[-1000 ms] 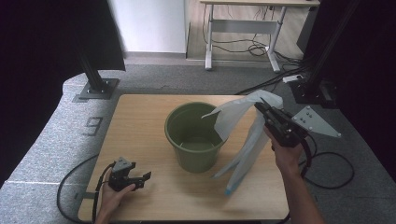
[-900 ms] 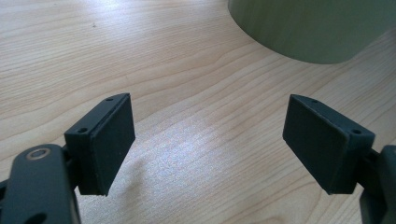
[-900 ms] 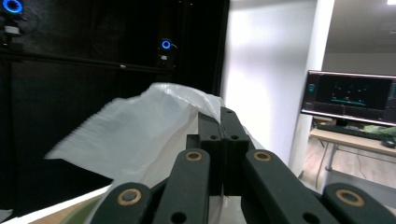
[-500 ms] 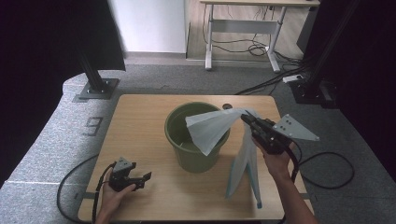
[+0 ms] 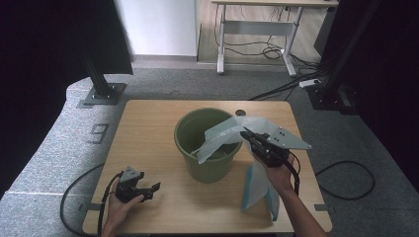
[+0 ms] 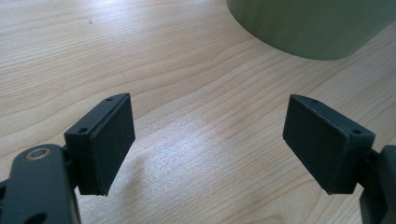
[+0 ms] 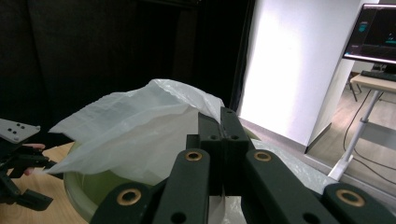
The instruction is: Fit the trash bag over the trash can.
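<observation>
1. Right gripper (image 5: 245, 132) pinches a translucent plastic bag (image 5: 225, 136), jaws pressed together on the film.
2. Bag's top flap hangs over the right rim of the green bucket (image 5: 207, 163); its lower part trails down onto the wooden table (image 5: 148, 128) right of the bucket.
3. Left gripper (image 5: 150, 190) rests low at the table's front left, jaws spread, nothing between.

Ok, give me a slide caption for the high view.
Right gripper shut on a plastic bag over the green bucket; left gripper open on the table.
</observation>
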`<move>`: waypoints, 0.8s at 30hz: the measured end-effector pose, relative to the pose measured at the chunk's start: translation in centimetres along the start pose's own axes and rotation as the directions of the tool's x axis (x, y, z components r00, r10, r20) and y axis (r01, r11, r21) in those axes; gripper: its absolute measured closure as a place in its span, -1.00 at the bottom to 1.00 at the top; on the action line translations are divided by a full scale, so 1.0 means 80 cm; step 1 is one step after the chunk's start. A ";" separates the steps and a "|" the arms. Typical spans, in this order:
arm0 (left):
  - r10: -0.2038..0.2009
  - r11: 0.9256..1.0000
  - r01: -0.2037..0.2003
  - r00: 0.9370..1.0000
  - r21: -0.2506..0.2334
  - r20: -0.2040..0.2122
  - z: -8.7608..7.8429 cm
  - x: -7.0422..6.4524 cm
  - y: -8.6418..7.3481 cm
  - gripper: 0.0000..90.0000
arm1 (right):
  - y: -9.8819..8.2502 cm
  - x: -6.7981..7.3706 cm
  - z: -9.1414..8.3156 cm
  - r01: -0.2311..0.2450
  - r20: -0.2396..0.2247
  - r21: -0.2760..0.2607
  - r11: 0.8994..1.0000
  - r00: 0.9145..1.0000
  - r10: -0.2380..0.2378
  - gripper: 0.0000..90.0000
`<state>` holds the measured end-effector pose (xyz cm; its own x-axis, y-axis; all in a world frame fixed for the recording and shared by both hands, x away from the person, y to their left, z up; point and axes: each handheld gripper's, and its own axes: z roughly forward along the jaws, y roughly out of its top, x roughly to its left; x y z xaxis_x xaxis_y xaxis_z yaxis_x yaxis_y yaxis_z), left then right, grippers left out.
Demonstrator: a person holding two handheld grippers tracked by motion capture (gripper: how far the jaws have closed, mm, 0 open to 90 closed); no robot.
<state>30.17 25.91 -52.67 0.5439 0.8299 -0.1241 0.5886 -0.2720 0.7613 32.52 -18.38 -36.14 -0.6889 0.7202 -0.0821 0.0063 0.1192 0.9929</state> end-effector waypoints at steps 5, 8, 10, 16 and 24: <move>0.000 1.000 0.000 1.000 0.002 0.000 0.000 0.000 0.000 -0.63 | -0.008 0.006 0.004 0.004 -0.015 0.027 1.000 1.000 -0.003 0.97; 0.001 1.000 -0.001 1.000 0.002 0.001 0.000 0.000 0.000 -0.64 | -0.015 0.010 0.008 0.004 -0.023 0.046 0.999 1.000 -0.003 0.97; 0.001 1.000 -0.001 1.000 0.003 0.000 0.000 0.000 0.000 -0.63 | -0.020 0.011 0.012 -0.006 -0.029 0.065 0.998 1.000 0.007 0.97; 0.003 1.000 -0.003 1.000 0.005 0.002 0.001 -0.001 0.000 -0.63 | -0.027 0.019 0.020 0.005 -0.055 0.111 0.994 0.998 0.002 0.97; 0.000 1.000 0.000 1.000 0.006 0.001 0.001 0.000 0.000 -0.64 | -0.030 0.024 0.018 -0.040 -0.019 0.143 0.989 0.999 0.043 0.24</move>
<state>30.20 25.92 -52.73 0.5449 0.8292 -0.1246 0.5918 -0.2751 0.7577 32.24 -16.30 -38.78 -0.7016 0.7116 -0.0375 0.1376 0.1869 0.9727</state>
